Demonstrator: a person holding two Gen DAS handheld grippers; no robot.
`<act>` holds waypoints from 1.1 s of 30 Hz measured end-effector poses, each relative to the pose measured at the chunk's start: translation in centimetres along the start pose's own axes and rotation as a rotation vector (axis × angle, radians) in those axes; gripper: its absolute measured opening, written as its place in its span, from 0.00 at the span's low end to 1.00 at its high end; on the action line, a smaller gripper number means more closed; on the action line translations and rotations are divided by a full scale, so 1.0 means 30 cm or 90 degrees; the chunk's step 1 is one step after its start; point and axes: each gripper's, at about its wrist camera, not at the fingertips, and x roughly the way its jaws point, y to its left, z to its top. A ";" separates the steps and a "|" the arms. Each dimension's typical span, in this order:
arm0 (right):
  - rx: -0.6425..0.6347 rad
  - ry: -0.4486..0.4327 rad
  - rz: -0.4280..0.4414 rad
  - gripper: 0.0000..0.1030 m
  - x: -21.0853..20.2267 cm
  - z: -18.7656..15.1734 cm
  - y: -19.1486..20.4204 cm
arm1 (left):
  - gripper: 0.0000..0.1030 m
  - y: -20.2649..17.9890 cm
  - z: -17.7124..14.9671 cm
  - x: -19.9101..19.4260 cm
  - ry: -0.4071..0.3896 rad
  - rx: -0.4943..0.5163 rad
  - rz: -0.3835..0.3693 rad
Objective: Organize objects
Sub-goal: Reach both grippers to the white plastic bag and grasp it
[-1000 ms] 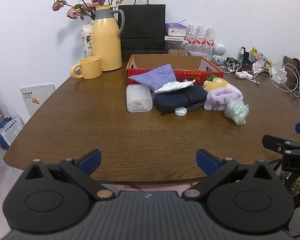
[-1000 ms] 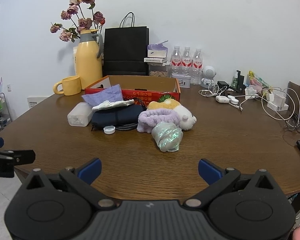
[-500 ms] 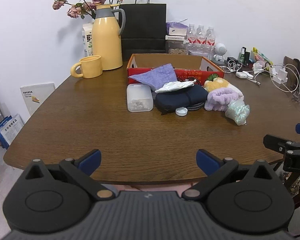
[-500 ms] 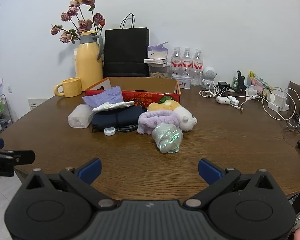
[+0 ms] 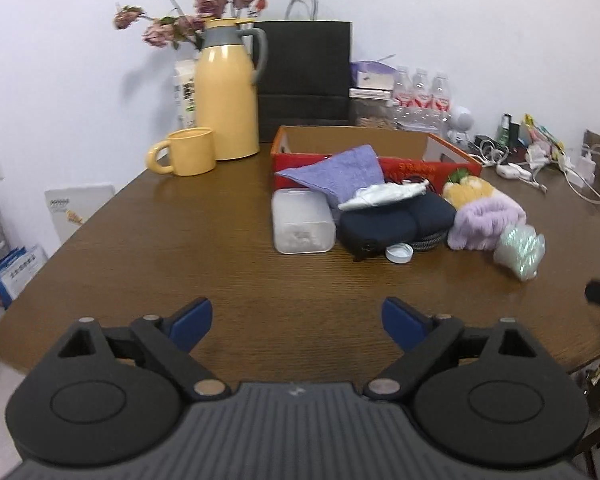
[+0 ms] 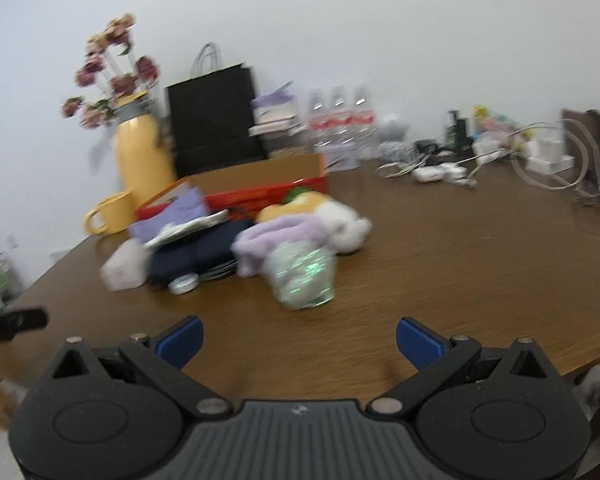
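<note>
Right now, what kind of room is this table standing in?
Probably a home or small office room: a wooden table holding a yellow thermos jug, water bottles and charging cables.

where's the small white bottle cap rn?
The small white bottle cap lies on the brown wooden table, right of centre in the left wrist view, touching the front of the dark navy pouch.

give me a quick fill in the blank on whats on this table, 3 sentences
1. The mug beside the jug is ____ in colour.
2. The purple cloth hangs over the front wall of the red ____.
3. Both the left gripper and right gripper have their jaws ____.

Missing words: yellow; box; open
</note>
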 end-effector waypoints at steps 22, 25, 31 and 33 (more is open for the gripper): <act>-0.062 0.019 0.130 0.67 0.454 0.304 0.125 | 0.69 -0.093 0.262 0.427 0.010 -0.036 -0.137; -0.028 0.059 0.181 0.56 0.577 0.370 0.185 | 0.67 -0.092 0.286 0.488 0.041 -0.077 -0.164; 0.012 0.135 0.161 0.29 0.779 0.382 0.261 | 0.56 -0.054 0.283 0.551 0.070 -0.165 -0.165; 0.019 0.126 0.172 0.13 0.772 0.371 0.276 | 0.44 -0.046 0.274 0.552 0.070 -0.176 -0.150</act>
